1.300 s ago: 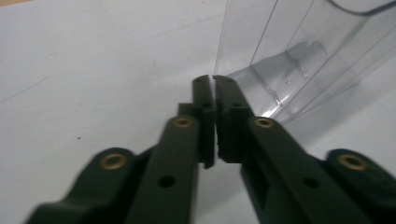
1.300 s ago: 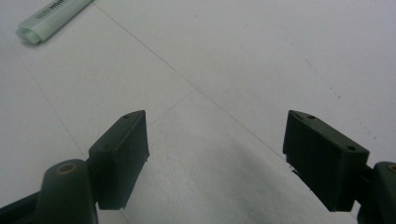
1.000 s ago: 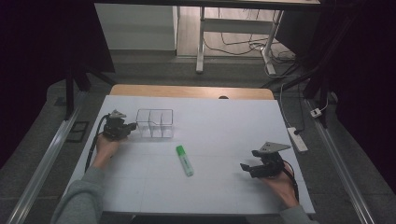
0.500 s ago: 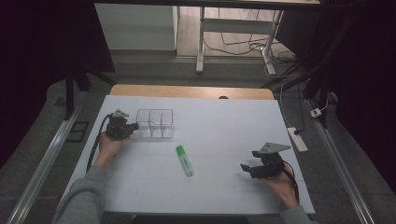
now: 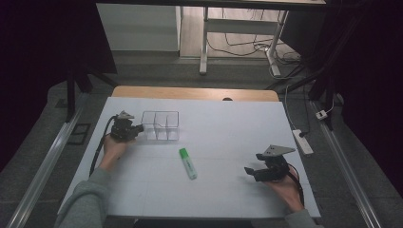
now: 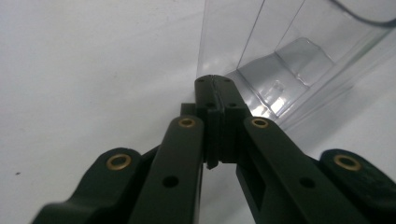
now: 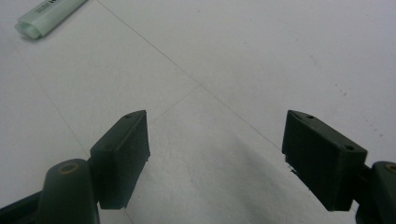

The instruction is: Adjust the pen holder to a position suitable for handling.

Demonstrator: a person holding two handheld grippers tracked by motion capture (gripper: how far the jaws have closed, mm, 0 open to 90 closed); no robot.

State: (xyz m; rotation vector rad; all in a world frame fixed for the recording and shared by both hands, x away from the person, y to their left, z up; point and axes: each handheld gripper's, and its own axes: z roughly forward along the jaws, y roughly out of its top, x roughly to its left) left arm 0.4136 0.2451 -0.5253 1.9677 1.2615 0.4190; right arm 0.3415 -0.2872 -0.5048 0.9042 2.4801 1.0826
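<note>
A clear, thin-walled plastic box [image 5: 161,126] with square compartments stands on the matte white bench [image 5: 228,123]. The left hand-held gripper [image 6: 215,86] pinches its near wall, black jaws closed. The right hand-held gripper [image 7: 215,154] gapes empty, well apart. A green marker [image 5: 188,163] lies between them.

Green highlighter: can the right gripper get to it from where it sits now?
Probably yes: the right gripper is open, and bare table lies between it and the green highlighter.

Clear glossy plastic organizer box [image 5: 160,126]; smooth matt white table [image 5: 228,123].
</note>
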